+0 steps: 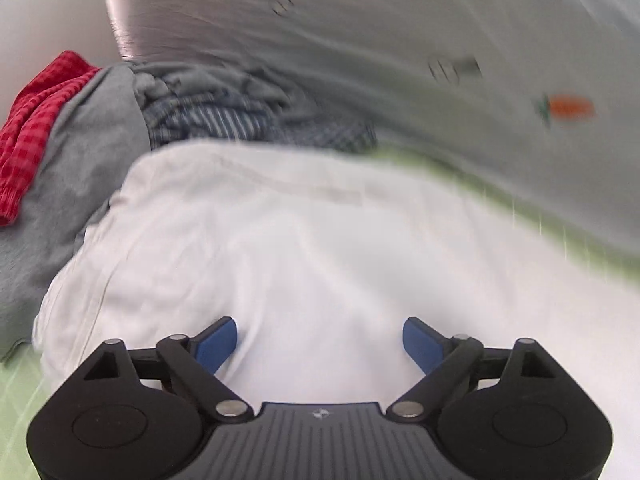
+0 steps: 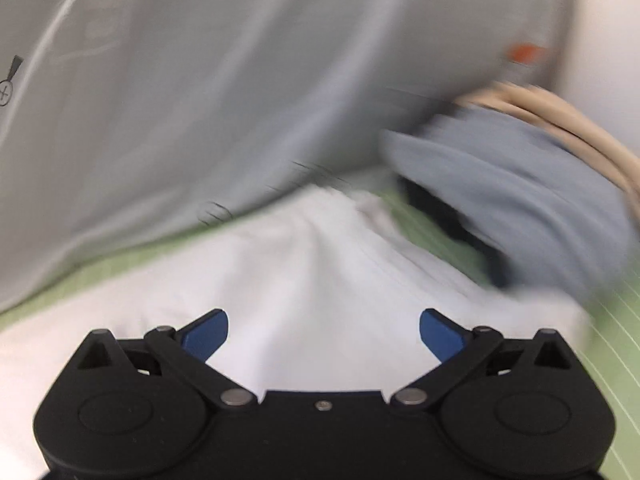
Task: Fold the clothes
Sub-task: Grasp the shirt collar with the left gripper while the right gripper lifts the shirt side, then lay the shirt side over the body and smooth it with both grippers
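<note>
Your left tongs (image 1: 320,340) stood wide apart, released, their blue pads (image 1: 216,344) clear of any cloth and gripping nothing. Just beyond and beneath them lay the white garment (image 1: 304,240), spread in soft creases across the green striped surface (image 1: 20,392); it filled the gap between the pads from below, though whether the pads touched it you could not tell. Your right tongs (image 2: 324,334) were likewise released, blue pads (image 2: 204,336) splayed wide with nothing pinched between them, and the same white garment (image 2: 280,264) stretched out ahead of them, a raised fold running away from the middle of the gap toward the far right. In the left view, past the garment's far edge and to the left, a heap of other clothes sat: a grey piece (image 1: 80,160) touching the white one, a red checked piece (image 1: 36,120) at the outer left, and a blue checked piece (image 1: 224,116) behind. In the right view, a blue-grey garment (image 2: 520,200) rested on the green surface (image 2: 600,360) to the right, just beside the white garment's far corner, with a beige item (image 2: 580,128) behind it. Farthest off in both views hung a pale grey sheet (image 1: 400,60) with small prints, among them an orange carrot (image 1: 568,107), much blurred.
</note>
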